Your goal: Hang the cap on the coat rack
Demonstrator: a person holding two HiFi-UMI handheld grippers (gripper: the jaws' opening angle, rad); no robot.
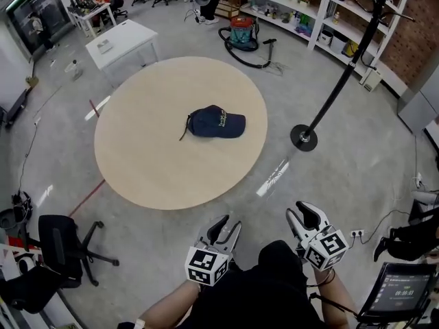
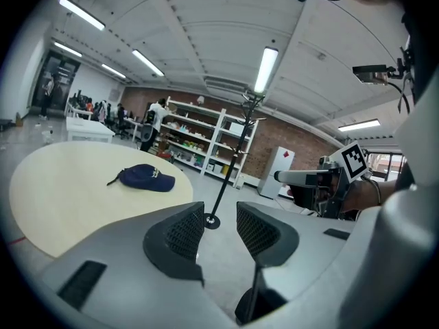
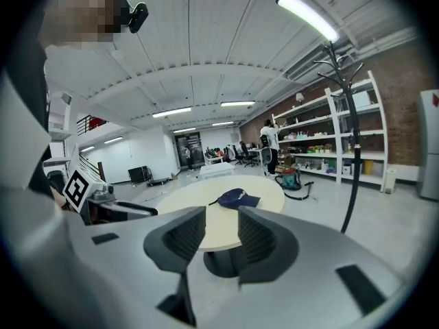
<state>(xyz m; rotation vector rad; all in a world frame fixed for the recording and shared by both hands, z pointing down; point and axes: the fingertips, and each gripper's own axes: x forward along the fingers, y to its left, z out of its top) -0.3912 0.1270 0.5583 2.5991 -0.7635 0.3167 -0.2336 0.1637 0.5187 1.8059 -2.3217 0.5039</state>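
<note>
A navy cap (image 1: 217,123) lies crown-up near the middle of the round wooden desk (image 1: 151,163); the black coat rack (image 1: 343,74) stands on the floor beside the desk.

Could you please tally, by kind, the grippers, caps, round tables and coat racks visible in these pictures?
Grippers: 2, the left gripper and the right gripper
cap: 1
round table: 1
coat rack: 1
Total: 5
</note>
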